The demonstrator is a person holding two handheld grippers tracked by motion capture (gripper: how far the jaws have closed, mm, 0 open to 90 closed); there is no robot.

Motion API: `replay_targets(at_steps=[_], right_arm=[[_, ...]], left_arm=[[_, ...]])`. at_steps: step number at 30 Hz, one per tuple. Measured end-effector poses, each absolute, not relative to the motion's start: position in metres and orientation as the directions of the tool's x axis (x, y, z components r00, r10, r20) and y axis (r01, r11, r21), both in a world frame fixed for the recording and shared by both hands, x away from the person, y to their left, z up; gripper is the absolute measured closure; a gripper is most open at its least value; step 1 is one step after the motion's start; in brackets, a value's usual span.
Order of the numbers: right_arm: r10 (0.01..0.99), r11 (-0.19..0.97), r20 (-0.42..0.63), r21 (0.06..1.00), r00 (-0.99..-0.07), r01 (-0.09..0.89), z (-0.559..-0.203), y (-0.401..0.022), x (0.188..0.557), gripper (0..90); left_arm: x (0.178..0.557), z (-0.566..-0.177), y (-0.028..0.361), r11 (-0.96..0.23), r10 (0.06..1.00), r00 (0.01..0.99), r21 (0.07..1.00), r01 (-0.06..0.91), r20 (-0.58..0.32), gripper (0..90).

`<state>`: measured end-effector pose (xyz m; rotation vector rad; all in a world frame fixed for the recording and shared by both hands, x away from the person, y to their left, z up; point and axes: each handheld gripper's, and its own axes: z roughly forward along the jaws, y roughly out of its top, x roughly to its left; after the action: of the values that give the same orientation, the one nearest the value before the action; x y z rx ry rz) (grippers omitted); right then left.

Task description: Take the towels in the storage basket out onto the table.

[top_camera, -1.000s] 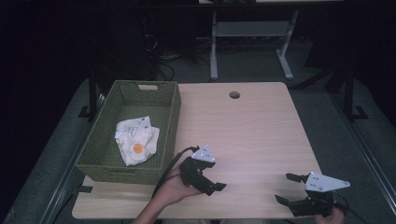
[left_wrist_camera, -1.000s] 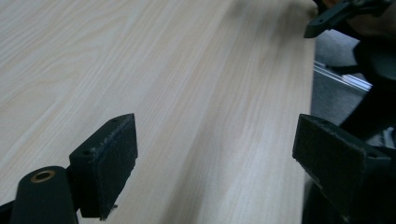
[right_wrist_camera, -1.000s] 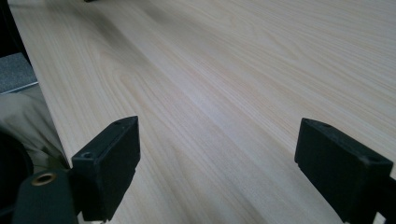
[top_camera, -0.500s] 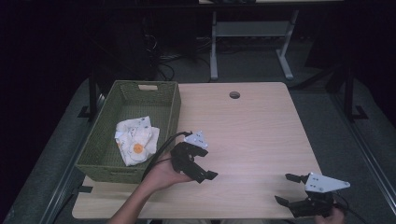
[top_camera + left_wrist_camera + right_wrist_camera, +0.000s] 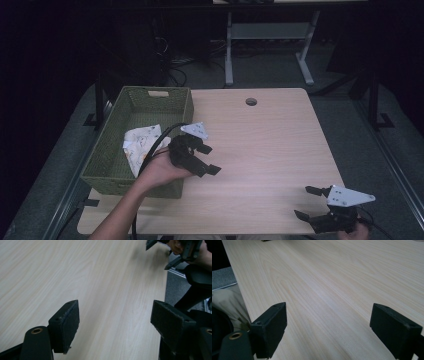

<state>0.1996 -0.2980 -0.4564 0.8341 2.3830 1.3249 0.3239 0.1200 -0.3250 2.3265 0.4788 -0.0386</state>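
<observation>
A green woven basket [image 5: 111, 171] stands at the table's left edge with a crumpled white cloth [image 5: 140, 146] printed in orange lying in it. My left gripper [image 5: 208, 160] hovers just right of the basket's near corner, open and empty, its jaws pointing right over the bare wood [image 5: 105, 290]. My right gripper [image 5: 309, 202] sits low at the table's near right corner, also open with nothing between its pads [image 5: 272, 327]. In the left gripper view the right gripper [image 5: 160, 253] shows far off at the top right.
The light wooden table [image 5: 270, 145] has a round cable hole [image 5: 251, 101] near its far edge. A white-legged stand [image 5: 270, 45] and cables sit on the dark floor beyond. A black cable [image 5: 150, 155] trails from the left gripper over the basket's rim.
My left gripper has risen and moved away from me and leftward, from the near middle of the table to beside the basket. The right gripper has stayed in place.
</observation>
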Motion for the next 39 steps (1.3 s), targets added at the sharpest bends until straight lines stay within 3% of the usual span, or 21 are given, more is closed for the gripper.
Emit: replay_targets(at_steps=[18,39], right_arm=[[0.602,0.415,0.024,0.844,-0.798,0.339,-0.457,-0.297,0.200,13.8],[0.599,0.413,0.025,0.847,-0.800,0.336,-0.456,-0.296,0.200,13.8]], left_arm=[[0.341,-0.312,0.169,-0.650,0.381,0.909,0.650,0.393,-0.169,22.8],[0.365,-0.325,0.244,-0.578,0.568,0.804,0.611,0.540,-0.173,23.4]])
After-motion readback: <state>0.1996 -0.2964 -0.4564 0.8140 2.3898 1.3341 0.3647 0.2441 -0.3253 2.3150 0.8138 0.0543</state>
